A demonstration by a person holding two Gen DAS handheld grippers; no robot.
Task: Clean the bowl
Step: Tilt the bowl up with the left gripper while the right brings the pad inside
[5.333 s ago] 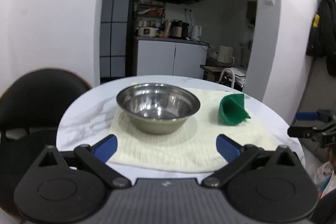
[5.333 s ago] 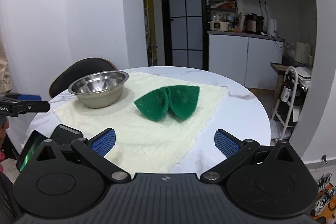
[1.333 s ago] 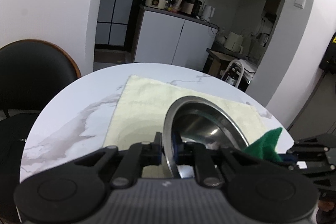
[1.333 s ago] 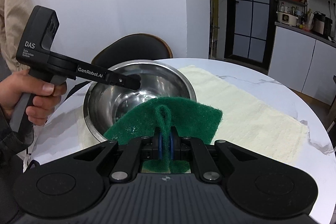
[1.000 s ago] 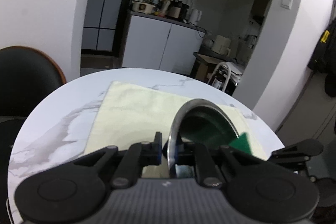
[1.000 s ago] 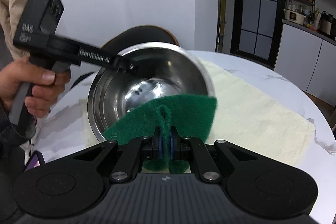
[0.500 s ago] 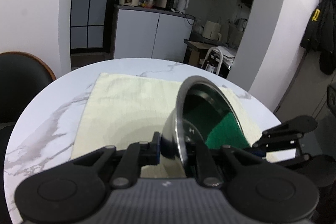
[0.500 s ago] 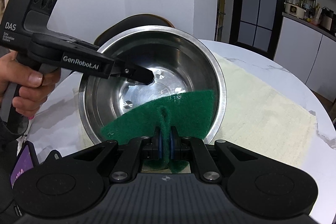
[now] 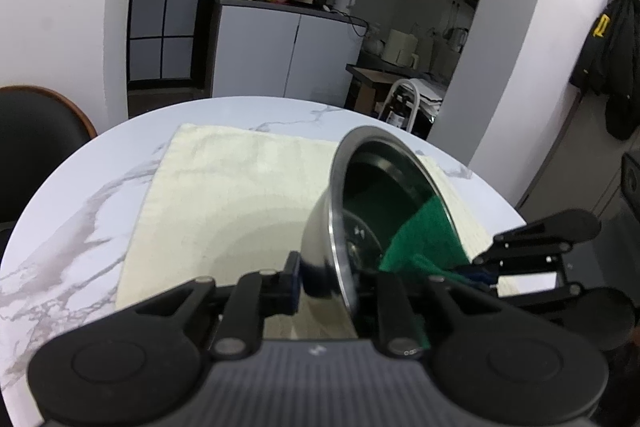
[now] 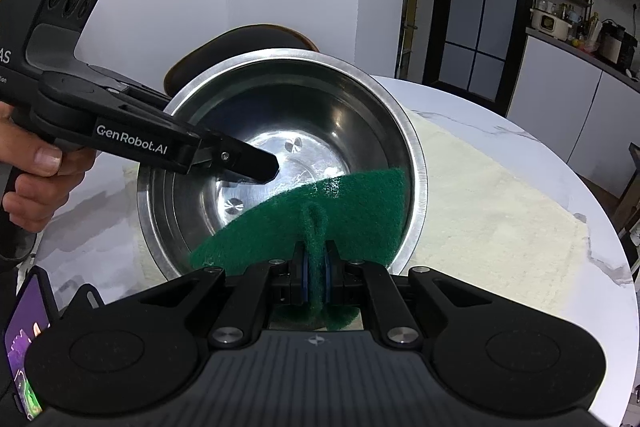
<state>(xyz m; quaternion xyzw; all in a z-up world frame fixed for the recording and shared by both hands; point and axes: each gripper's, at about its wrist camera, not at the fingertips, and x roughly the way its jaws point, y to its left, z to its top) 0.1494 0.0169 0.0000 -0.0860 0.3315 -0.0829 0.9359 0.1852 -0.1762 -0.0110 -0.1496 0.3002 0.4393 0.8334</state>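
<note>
Presently, listed left to right.

Left gripper (image 9: 328, 281): black, jaws clamped across the wall of the bowl (image 10: 280, 155), one finger inside, one outside. The last two readings differ by two only, so no opening is claimed.

Bowl: stainless steel, round, mirror-smooth, rolled rim; lifted and tipped on its side above the cream woven mat (image 9: 224, 195), mouth facing the right gripper.

Scouring pad (image 10: 320, 211): green, coarse fibre, folded to a fan, its spread edge inside the bowl mouth.

Right gripper (image 10: 316, 277): clenched on the pad's fold.

Table (image 9: 80, 195): round, white marble-look.

Risk, judged: slick, curved steel held at one rim point may pivot or slip once scrubbing pushes on it; the limp pad may buckle or pull loose.
</note>
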